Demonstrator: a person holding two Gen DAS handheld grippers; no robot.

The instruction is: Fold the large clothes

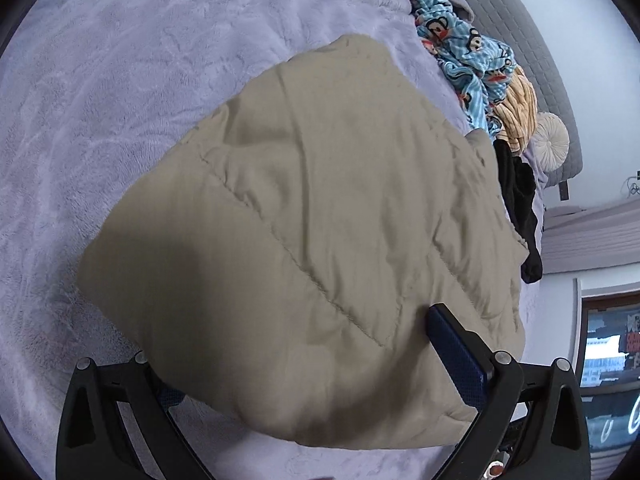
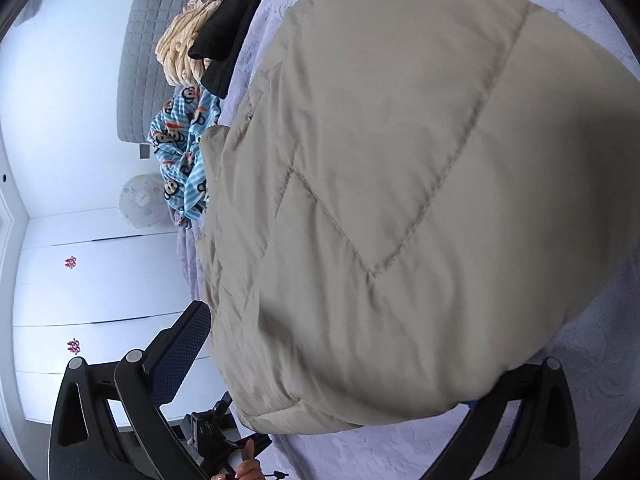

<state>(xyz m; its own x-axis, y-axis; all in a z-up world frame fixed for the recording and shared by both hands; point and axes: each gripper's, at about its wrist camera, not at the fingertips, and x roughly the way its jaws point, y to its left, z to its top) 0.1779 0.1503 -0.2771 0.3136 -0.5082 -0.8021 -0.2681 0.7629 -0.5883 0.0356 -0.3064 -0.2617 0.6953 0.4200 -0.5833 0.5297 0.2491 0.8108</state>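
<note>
Left wrist view: a bed covered by a lilac plush blanket (image 1: 120,80) fills most of the picture, with a grey quilted headboard (image 1: 532,40) along its far right edge.
Folded garment: a beige quilted padded jacket (image 1: 320,220) lies as a thick folded bundle on the blanket, its stitched seams running slantwise across the top; the right wrist view shows the same bundle (image 2: 400,160) bulging close to the lens.
Other clothes: a blue monkey-print fleece (image 1: 460,48), a cream ribbed plush piece (image 1: 518,108) and a black garment (image 1: 520,200) lie heaped between the jacket and the headboard, the black one just beside the jacket's edge.
Cushion: a round pale pleated cushion (image 1: 552,140) leans at the headboard.
Left gripper (image 1: 312,364): jaws spread wide around the near end of the bundle; the blue-padded right finger lies against the fabric, the left finger is mostly hidden under the jacket's edge, and no pinch shows.
Right gripper (image 2: 340,360): jaws spread as wide as they go, one finger clear of the jacket on the left, the other behind the bundle's lower right edge; nothing is clamped.
Hand: fingers (image 2: 248,468) of the person show at the bottom edge of the right wrist view, by the other tool's body.
</note>
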